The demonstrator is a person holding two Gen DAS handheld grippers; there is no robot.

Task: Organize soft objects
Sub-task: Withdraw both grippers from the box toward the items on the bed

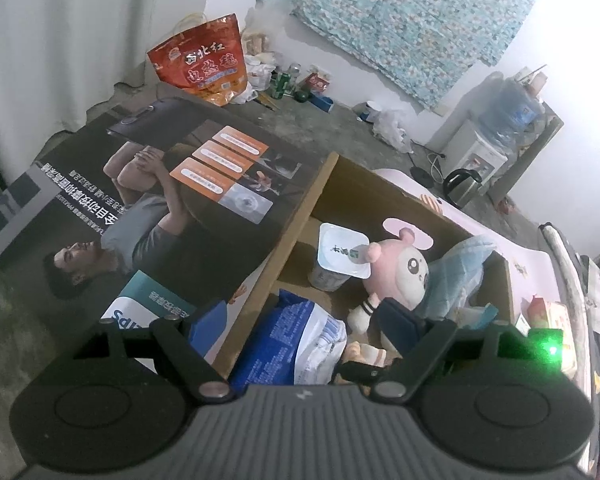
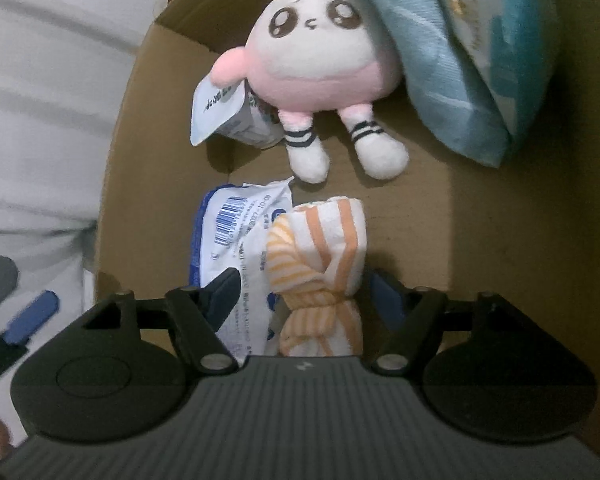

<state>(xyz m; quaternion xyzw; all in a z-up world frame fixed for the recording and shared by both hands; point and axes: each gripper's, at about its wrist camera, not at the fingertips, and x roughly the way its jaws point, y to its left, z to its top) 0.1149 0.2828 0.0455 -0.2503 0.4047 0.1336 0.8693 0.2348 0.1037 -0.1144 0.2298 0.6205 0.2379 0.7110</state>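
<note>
A: Location of striped cloth (image 2: 320, 260)?
B: Knotted, orange-on-white, lying on the floor of the cardboard box (image 2: 500, 260), directly between the fingers of the right tool (image 2: 304, 292).

A: State of that tool?
B: Spread fairly wide; pads (image 2: 224, 292) standing off the cloth on either side, no visible pressing. Nothing gripped.

A: Immediate neighbours?
B: Blue-and-white wipes pack (image 2: 236, 232), touching the cloth on the tool's left and partly under the left finger. Ahead of the fingertips, pink-and-white plush toy (image 2: 320, 60) lying face up, feet towards the tool. Foil-lidded cup (image 2: 228, 120) tipped on its side ahead and left, against the plush's arm. Pale blue cushion (image 2: 452, 80) ahead and right, leaning on the box wall.

A: And the left tool (image 1: 304, 320)?
B: Also spread wide and holding nothing. Left finger outside the box wall, right finger over the box interior; wipes pack (image 1: 292, 340) just below and between them. Plush toy (image 1: 404, 276) ahead and right, cup (image 1: 340, 256) straight ahead, cushion (image 1: 456, 272) further right. Printed carton (image 1: 180, 184) lying flat to the left of the box.
</note>
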